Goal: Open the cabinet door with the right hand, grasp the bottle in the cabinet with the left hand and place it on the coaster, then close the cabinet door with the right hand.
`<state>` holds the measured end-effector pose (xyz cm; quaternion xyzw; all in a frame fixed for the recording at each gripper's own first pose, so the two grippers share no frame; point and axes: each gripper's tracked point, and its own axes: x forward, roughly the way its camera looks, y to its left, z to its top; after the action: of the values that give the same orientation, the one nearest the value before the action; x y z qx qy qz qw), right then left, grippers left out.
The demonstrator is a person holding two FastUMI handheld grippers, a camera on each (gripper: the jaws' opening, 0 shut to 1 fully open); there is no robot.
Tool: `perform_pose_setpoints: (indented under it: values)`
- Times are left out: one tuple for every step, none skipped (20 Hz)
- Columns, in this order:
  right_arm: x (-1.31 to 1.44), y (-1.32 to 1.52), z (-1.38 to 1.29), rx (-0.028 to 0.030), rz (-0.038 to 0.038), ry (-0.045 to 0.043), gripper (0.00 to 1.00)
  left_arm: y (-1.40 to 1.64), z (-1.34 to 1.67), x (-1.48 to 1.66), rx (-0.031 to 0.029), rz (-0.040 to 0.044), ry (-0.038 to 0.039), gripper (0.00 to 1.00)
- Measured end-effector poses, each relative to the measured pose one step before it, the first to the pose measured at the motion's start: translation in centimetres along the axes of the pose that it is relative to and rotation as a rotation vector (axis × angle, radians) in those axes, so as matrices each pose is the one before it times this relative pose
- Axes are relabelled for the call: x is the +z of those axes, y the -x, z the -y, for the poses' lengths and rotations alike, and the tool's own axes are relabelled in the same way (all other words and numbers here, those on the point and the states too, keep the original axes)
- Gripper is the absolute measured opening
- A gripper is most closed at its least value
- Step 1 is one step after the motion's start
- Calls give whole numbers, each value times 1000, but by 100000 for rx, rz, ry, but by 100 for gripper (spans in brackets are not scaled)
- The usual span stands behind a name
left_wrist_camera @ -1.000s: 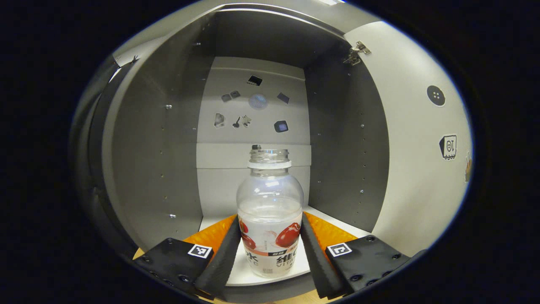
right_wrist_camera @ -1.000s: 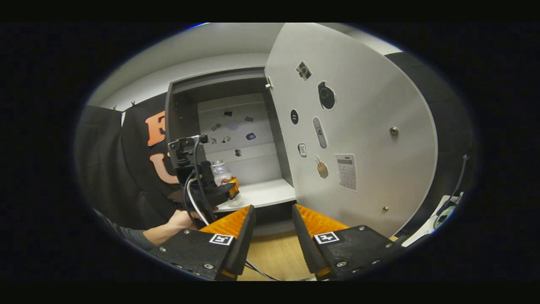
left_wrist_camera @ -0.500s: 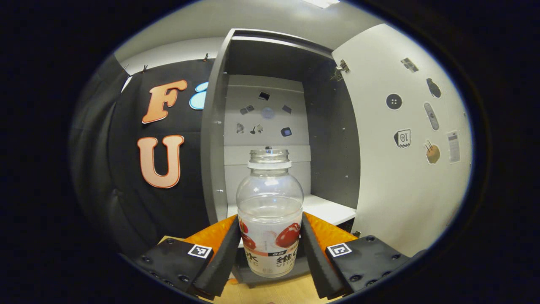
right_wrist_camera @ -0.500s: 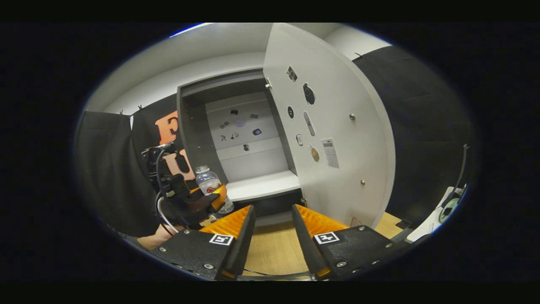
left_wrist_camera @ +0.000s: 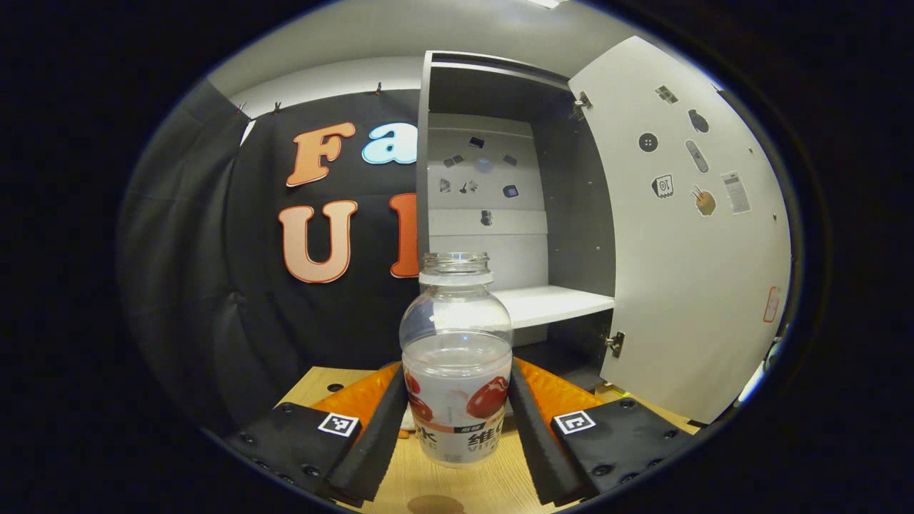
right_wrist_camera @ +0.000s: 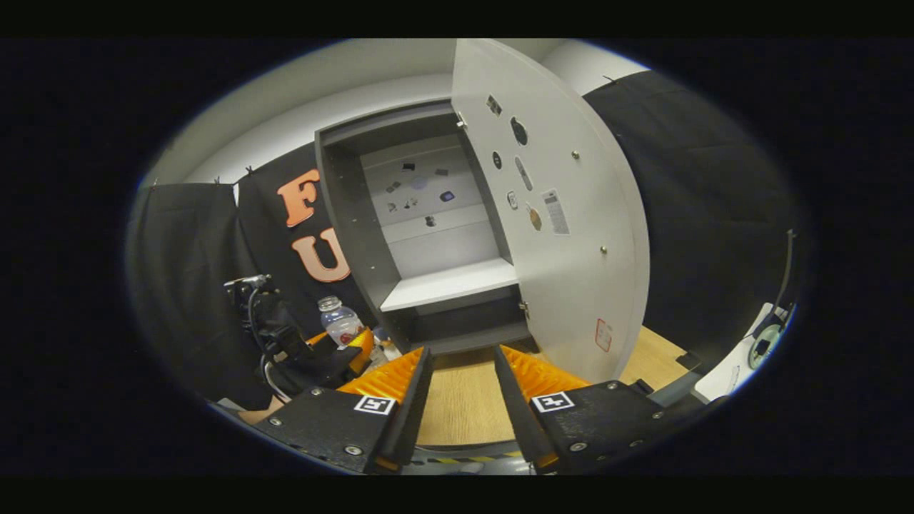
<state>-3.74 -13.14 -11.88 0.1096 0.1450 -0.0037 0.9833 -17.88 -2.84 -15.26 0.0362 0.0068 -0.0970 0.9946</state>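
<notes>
Clear plastic bottle (left_wrist_camera: 456, 357) is out of the grey cabinet (right_wrist_camera: 428, 214), clamped in the left gripper (left_wrist_camera: 457, 407) fingers — coaster placement and closing the white door (right_wrist_camera: 564, 214) remain; right gripper (right_wrist_camera: 460, 385) is parted, empty.

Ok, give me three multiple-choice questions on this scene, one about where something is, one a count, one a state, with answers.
1. Where is the clear plastic bottle with the red fruit label?
A. On the white cabinet shelf
B. Between the left gripper's jaws, outside the cabinet
C. Lying on the table

2. How many shelves inside the grey cabinet hold anything?
A. None
B. One
C. Two

3. What state is the pale grey cabinet door in?
A. Shut
B. Barely ajar
C. Swung wide open

Answers: 1 B, both jaws press the bottle's sides in front of the wooden table. 2 A, the white shelf is bare. 3 C, the door stands out from the cabinet, inner face showing.
</notes>
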Motion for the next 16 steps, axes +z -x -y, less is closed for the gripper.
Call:
perform_pose_setpoints:
  values:
    - [-445,130,-20,422,-1306,642,55,612,-306,-1135,1118,-593,-763,83]
    - [-508,-106,28,13,-1615,848,55,550,-159,-1313,920,-637,-801,84]
    - [-482,-71,-125,462,-1663,914,55,422,-364,-1360,1222,-1279,-726,84]
    - [-529,-216,-74,349,-1479,590,55,507,4,-1512,241,-1282,31,84]
    - [-516,-114,-224,843,-1603,252,55,485,10,-1491,281,-1339,-305,84]
    - [-461,-232,-62,680,-1461,300,55,324,-68,-1329,589,-902,38,84]
    - [-407,-187,-15,442,-1169,187,55,227,-38,-1282,303,-888,-1085,83]
    - [-463,-123,-177,687,-1443,-399,55,431,21,-1189,768,-551,-1608,84]
    - [-545,-179,-302,1406,-1527,-886,55,345,165,-1229,44,-373,-1518,86]
    - [-508,-280,-155,906,-1697,-308,55,269,180,-1210,-519,-1140,-1201,84]
    - [-671,-241,32,66,-2058,483,55,18,145,-1290,-390,-750,411,84]
    - [-646,-137,189,-445,-1860,647,55,-14,198,-1052,-686,-1214,1318,84]
    - [-530,-212,170,-273,-1670,168,55,6,-214,-788,938,-639,1271,84]
    - [-551,-293,85,-182,-1770,-420,55,-60,-242,-781,951,-729,1330,84]
    - [-413,-150,138,52,-1390,-762,55,-8,-166,-1055,990,-1189,1004,84]
    - [-328,-80,-57,102,-1333,-642,55,-187,-94,-794,423,-1012,163,84]
